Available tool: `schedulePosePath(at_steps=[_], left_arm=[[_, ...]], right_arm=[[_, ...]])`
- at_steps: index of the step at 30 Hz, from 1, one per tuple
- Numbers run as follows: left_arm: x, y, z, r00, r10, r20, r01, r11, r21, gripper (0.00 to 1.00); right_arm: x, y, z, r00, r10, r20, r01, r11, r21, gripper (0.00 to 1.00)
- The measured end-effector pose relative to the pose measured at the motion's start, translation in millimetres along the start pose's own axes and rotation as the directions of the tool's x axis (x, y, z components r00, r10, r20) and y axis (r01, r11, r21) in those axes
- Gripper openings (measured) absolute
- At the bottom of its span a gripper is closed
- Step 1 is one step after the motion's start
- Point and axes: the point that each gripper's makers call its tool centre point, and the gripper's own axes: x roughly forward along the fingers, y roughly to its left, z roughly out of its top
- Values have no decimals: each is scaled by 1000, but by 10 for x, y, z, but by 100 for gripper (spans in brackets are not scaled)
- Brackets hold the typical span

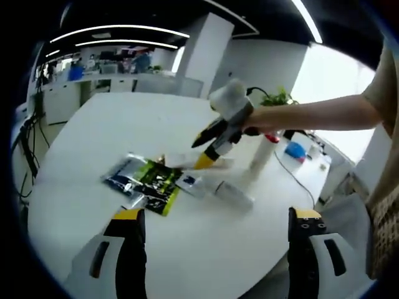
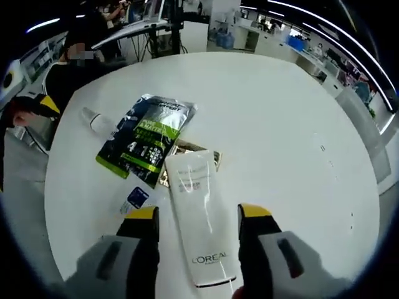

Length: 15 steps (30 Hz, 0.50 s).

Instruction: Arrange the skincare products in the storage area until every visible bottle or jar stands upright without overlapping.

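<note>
- Two pairs of tongs work over a round white desk (image 2: 280, 106). The right tongs (image 2: 196, 218) have their jaws spread either side of a white L'Oréal tube (image 2: 199, 224) that lies flat, its body running toward 12 o'clock between them (I cannot tell whether the jaws touch it yet).
- Straddling the tube this way looks meant for closing across its width so it can be raised and stood up.
- Just past the tube, at 11 o'clock in the right gripper view, lies a green-and-black sachet pack (image 2: 146, 140), overlapping a gold-edged item (image 2: 187, 152); a small clear bottle (image 2: 93, 118) lies on its side at the pack's 9 o'clock.
- The left tongs (image 1: 212, 221) hang spread and empty above the desk, probably waiting their turn.
- In the left gripper view a white bottle (image 1: 260, 156) already stands upright at 2 o'clock from the pile; another small bottle (image 1: 234, 193) lies flat.
</note>
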Motion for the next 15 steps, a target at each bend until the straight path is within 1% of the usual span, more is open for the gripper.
schedulePosePath(at_steps=[3,10,11,15], left_arm=[[3,16,-4,1000,2,0,-2,1000,-3,93],[29,38,-41,1000,3,-8,-3,1000,-10,93],[31,39,-42,1000,2,-8,-3,1000,-10,93],[44,39,-42,1000,1,-8,-1,1000,-13,92]], right_arm=[[52,-6,-17,1000,13,-13,-13,1000,4,46],[126,14,-82,998,35,-55,-37,999,-33,35],[123,11,-66,998,39,-46,-40,999,-27,35],[120,5,-65,998,55,-43,-57,997,-56,34]])
